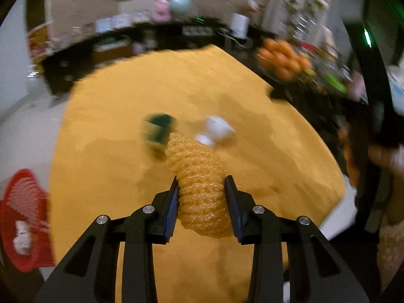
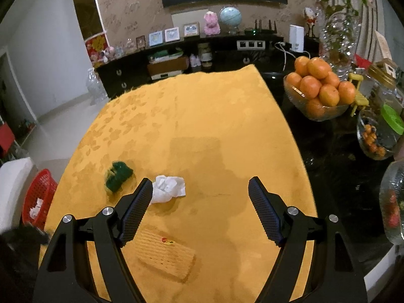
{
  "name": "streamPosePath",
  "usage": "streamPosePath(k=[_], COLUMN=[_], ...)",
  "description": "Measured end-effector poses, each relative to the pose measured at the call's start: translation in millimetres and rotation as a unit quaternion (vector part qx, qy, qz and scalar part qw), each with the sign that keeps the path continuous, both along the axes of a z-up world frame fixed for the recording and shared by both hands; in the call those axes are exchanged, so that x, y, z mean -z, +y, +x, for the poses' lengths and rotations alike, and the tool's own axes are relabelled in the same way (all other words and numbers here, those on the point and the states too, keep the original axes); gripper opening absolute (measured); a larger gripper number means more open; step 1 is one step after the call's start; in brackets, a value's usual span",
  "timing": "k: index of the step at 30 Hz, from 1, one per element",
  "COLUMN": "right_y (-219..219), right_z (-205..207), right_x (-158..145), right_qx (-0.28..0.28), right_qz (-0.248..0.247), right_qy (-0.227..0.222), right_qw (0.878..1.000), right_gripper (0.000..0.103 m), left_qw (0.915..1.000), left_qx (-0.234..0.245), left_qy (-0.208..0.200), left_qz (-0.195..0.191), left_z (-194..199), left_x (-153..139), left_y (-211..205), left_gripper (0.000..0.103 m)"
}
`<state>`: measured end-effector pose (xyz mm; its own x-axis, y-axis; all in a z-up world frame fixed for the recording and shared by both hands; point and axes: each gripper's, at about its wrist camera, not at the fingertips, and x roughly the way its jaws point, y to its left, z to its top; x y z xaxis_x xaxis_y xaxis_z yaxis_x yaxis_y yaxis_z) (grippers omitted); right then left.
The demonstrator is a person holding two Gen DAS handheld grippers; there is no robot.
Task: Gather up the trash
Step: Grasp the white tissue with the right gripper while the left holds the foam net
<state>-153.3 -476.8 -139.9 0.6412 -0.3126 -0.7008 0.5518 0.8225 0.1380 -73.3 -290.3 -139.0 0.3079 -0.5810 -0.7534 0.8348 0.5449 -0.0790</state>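
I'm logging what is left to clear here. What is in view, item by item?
foam net sleeve: 1, yellow-orange, held above the cloth
crumpled tissue: 1, white, on the cloth
green wrapper: 1, dark green, left of the tissue
flat foam net: 1, yellow with small sticker, near edge of cloth
tablecloth: 1, yellow
basket: 1, red, on the floor left of the table, white scraps inside
bowl of oranges: 1, glass, on dark tabletop at right
left gripper: black, clamped on the foam net sleeve
right gripper: black, open, empty
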Motion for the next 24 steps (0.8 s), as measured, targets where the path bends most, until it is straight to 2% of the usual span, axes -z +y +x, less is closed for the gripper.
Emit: streamPosePath(k=[3,5,8,15,17,21,24], right_y=[1,4,14,27,24,17,17], right_z=[16,28,50,83,89,94,93], right_x=[15,25,40,62,68,80,80], right_qx=[-0.006,-0.013,-0.029,-0.055,-0.053,-0.049,-0.048], right_qz=[0.012,0.014,-0.004,-0.013,-0.01,0.008,0.01], right_qy=[0.014,0.024,0.043,0.074,0.083,0.101,0.098], right_qw=[1.0,1.0,0.999,0.996,0.995,0.994,0.994], right_gripper=[0.076,0.076,0.076,0.076,0.071,0.053,0.04], left_qw=[0.9981,0.9964,0.9942,0.9916,0.991,0.9904,0.9901], left_qx=[-0.051,-0.073,-0.097,-0.124,-0.128,-0.132,-0.135], left_qy=[-0.034,-0.042,-0.047,-0.037,-0.037,-0.037,-0.037], left_qz=[-0.001,-0.005,-0.006,-0.009,-0.011,-0.01,-0.011], left_z=[17,26,34,52,54,57,58], left_x=[-12,-18,-22,-23,-24,-24,-24], left_y=[16,25,34,51,52,54,54], left_gripper=[0.034,0.034,0.034,0.034,0.034,0.034,0.034])
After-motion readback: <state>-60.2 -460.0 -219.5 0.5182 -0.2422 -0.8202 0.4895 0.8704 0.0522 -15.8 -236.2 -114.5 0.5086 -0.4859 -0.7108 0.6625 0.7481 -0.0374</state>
